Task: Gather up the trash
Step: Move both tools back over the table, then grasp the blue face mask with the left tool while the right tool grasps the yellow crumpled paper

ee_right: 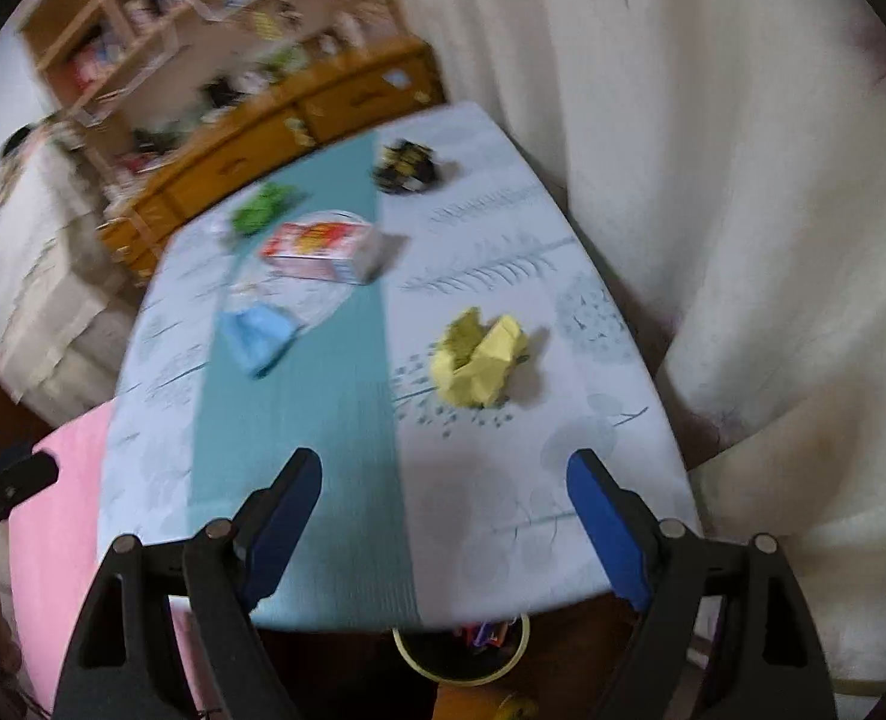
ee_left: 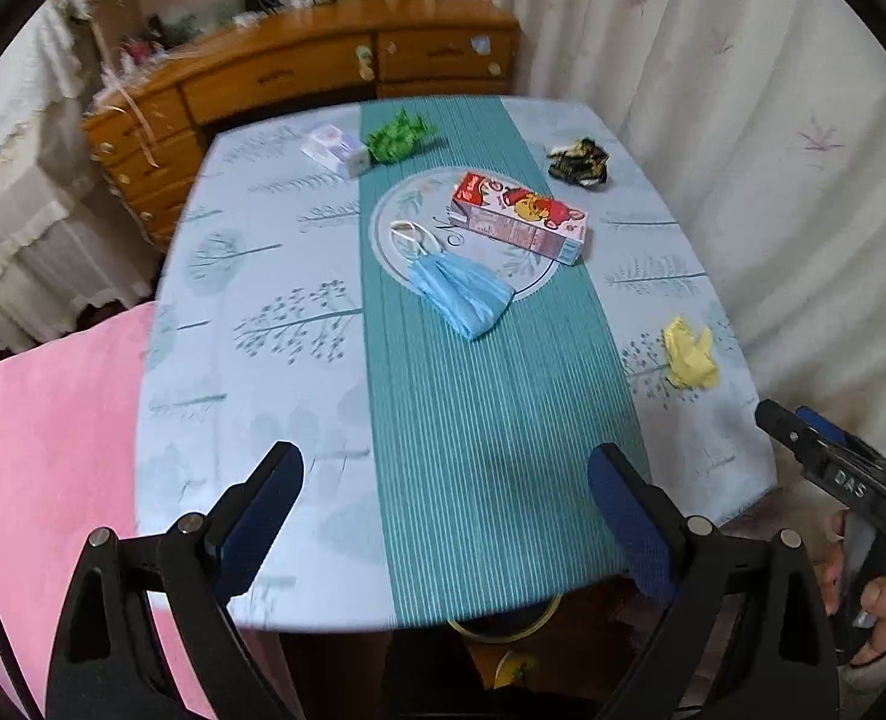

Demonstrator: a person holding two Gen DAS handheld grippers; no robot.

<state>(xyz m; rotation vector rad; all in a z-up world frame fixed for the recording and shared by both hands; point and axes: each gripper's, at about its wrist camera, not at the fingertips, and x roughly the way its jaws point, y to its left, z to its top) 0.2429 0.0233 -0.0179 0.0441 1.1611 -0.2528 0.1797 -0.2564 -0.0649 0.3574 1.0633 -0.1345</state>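
Trash lies on a table (ee_left: pixel 299 420) with a teal-striped cloth: a blue face mask (ee_left: pixel 460 294), a red carton (ee_left: pixel 520 217), a yellow paper ball (ee_left: pixel 690 354), a green paper ball (ee_left: pixel 398 137), a dark crumpled wrapper (ee_left: pixel 580 161) and a small white box (ee_left: pixel 335 149). My left gripper (ee_left: pixel 445 492) is open and empty above the near table edge. My right gripper (ee_right: pixel 443 501) is open and empty, just short of the yellow paper ball (ee_right: pixel 480 359). The mask (ee_right: pixel 257 333), carton (ee_right: pixel 323 251) and wrapper (ee_right: pixel 408 167) show blurred in the right wrist view.
A yellow-rimmed bin (ee_right: pixel 462 648) with trash in it stands under the near table edge. A pink cloth (ee_left: pixel 47 468) lies to the left. White curtains (ee_left: pixel 742 120) hang on the right. A wooden dresser (ee_left: pixel 299 78) stands behind the table.
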